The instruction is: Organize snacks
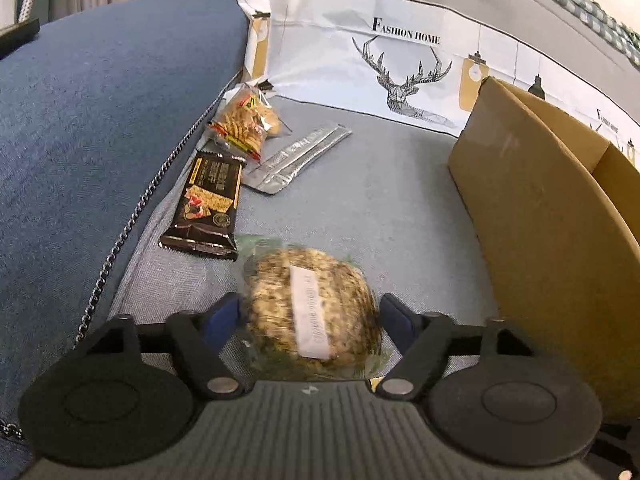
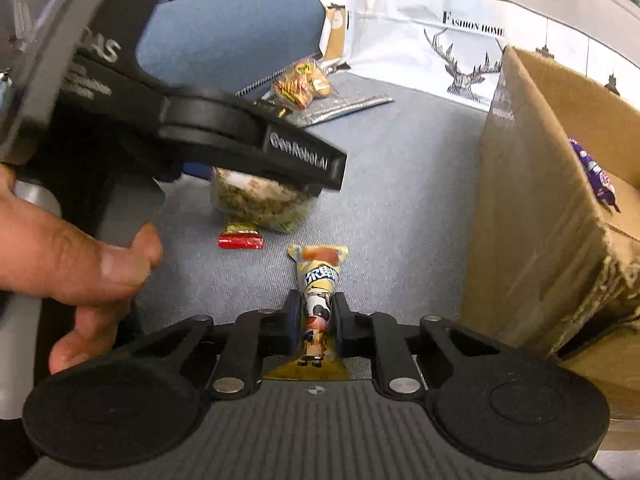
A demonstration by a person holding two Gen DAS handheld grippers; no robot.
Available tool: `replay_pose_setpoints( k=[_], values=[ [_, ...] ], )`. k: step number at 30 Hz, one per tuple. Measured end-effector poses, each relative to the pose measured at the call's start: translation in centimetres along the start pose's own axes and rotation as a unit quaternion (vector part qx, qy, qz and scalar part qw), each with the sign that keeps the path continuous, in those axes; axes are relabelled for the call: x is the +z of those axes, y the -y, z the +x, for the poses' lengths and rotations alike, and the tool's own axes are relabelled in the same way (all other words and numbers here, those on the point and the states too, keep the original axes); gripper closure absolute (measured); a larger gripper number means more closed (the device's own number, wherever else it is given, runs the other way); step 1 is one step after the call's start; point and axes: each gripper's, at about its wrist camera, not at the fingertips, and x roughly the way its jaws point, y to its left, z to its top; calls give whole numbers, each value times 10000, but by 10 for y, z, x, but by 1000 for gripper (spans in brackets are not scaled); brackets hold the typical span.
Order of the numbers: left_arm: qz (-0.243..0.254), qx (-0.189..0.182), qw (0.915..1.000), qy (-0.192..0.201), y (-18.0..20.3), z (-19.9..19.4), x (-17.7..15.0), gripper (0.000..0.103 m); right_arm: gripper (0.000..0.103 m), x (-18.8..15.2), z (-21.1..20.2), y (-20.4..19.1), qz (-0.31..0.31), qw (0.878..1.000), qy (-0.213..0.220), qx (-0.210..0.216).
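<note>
Pinching a yellow snack bar [image 2: 318, 300], right fingers [image 2: 340, 322] — left fingers [image 1: 394, 316] clamp a round cake [image 1: 312, 308]; cardboard box [image 2: 540, 208] beside.

A: Entry one, round seeded cracker pack [image 1: 312, 308]: motion-blurred in the left wrist view, white label unreadable; whether the pads touch it cannot be told. In the right wrist view its top is covered by the left gripper's body.

B: Red wrapper [image 2: 241, 240]?

A: Only one end shows, the rest lies under the cracker pack.

B: Cardboard box [image 1: 552, 216]?

A: Cut by the right edge in both views; interior mostly hidden. A purple packet [image 2: 598, 176] inside, print too small.

B: Cow-print bar [image 2: 320, 300]?

A: Lower end hidden beneath the right gripper's housing.

B: Silver sachets [image 1: 296, 158]?

A: Lettering illegible
</note>
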Motion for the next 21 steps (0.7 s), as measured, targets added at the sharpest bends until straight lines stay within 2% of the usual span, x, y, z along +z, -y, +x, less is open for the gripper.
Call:
replay_pose_setpoints(
  k=[3,8,13,15,19,21],
  values=[
    [-79,-91,9999,97,-4,-6,1,42,86,-2,-6,-1,-14,10000,80,9],
    [-404,-337,9986,-41,-16,-17,3,43,86,-4,-8,-2,-50,10000,41,-3],
    [-1098,-538,9920,-317,-38,-38,-3,43,86,-5,-5,0,-15,10000,-43,6],
    [-1254,-519,9898,-439,-43,-44,-6,41,86,-5,-5,0,12,10000,-44,36],
    [-1533,-319,9857,-620,-51,-40,-8,25,83,-5,-2,1,11,10000,-41,64],
    [-1501,-309,9861,-638,-48,-38,-8,23,80,-6,0,2,18,9999,-55,83]
  ],
)
